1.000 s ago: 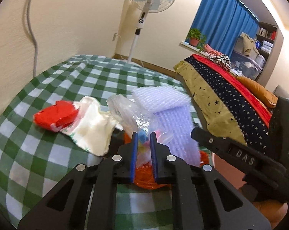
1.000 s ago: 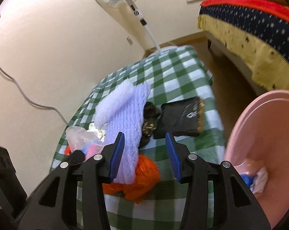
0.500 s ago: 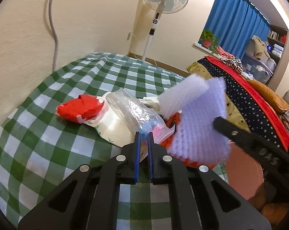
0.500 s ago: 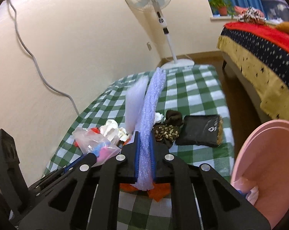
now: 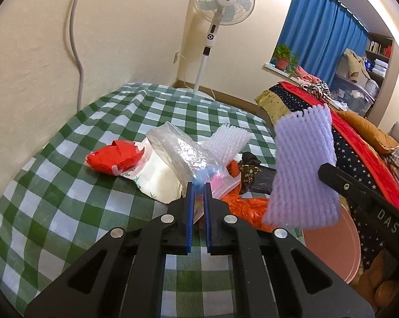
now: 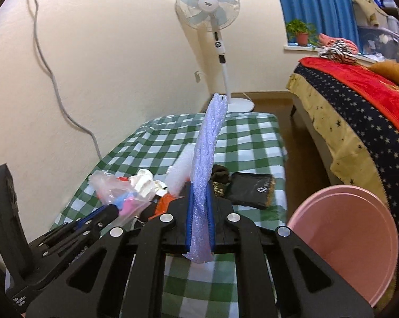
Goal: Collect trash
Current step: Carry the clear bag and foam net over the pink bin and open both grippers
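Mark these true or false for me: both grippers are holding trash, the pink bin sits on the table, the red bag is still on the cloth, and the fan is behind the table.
1. Both grippers hold trash. True: left gripper pinches the clear plastic bag; right gripper clamps the lavender foam sheet.
2. The pink bin sits on the table. False: it stands beside it.
3. The red bag lies on the checked cloth. True.
4. The fan stands on the table. False: behind it, on the floor.

bench cloth (image 5: 53,185): matt woven check; foam sheet (image 6: 207,145): ribbed, matt lavender-white; plastic bag (image 5: 183,156): clear, glossy, crinkled; pink bin (image 6: 358,238): smooth plastic; gripper pads (image 5: 190,212): blue, ridged
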Action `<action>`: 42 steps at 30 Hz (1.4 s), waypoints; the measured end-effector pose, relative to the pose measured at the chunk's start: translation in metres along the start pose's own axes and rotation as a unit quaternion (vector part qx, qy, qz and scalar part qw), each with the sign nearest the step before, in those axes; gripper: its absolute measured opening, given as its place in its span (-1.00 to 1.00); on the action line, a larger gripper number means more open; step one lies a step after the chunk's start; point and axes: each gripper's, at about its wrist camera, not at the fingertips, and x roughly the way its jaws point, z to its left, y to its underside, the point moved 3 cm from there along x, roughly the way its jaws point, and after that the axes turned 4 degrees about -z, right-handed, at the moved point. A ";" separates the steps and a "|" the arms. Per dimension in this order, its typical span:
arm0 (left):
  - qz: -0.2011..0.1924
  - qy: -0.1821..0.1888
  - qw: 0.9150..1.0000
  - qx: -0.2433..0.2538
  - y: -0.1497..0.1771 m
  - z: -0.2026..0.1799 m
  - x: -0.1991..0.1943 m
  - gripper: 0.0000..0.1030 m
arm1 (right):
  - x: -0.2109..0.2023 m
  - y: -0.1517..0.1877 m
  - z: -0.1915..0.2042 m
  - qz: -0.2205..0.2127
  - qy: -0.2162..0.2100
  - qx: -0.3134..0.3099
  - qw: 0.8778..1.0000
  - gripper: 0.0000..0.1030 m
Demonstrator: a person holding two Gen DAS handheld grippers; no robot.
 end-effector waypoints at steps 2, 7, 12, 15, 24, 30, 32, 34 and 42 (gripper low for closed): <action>-0.004 0.000 1.000 0.005 0.000 -0.003 -0.003 -0.87 | -0.006 0.000 -0.002 -0.005 0.004 -0.003 1.000 -0.81; -0.010 0.004 1.000 0.023 0.003 -0.012 -0.013 -0.87 | -0.023 0.005 -0.009 -0.013 0.011 -0.005 1.000 -0.81; -0.019 0.005 0.999 0.037 0.005 -0.019 -0.024 -0.87 | -0.037 0.013 -0.016 -0.018 0.020 -0.010 1.000 -0.81; -0.021 0.007 0.999 0.041 0.008 -0.023 -0.028 -0.87 | -0.045 0.015 -0.021 -0.020 0.025 -0.006 0.999 -0.81; -0.022 0.022 0.999 0.044 0.023 -0.038 -0.034 -0.87 | -0.069 0.013 -0.040 -0.037 0.054 -0.004 0.998 -0.81; -0.022 0.041 0.997 0.059 0.029 -0.056 -0.036 -0.87 | -0.077 0.011 -0.057 -0.042 0.081 0.000 0.996 -0.81; -0.023 0.046 0.996 0.067 0.030 -0.063 -0.036 -0.87 | -0.080 0.010 -0.064 -0.044 0.094 0.001 0.995 -0.81; -0.023 0.053 0.996 0.069 0.030 -0.069 -0.035 -0.87 | -0.081 0.009 -0.070 -0.045 0.103 0.002 0.994 -0.81; -0.015 0.085 0.993 0.085 0.038 -0.101 -0.026 -0.87 | -0.087 0.007 -0.101 -0.042 0.155 0.009 0.987 -0.81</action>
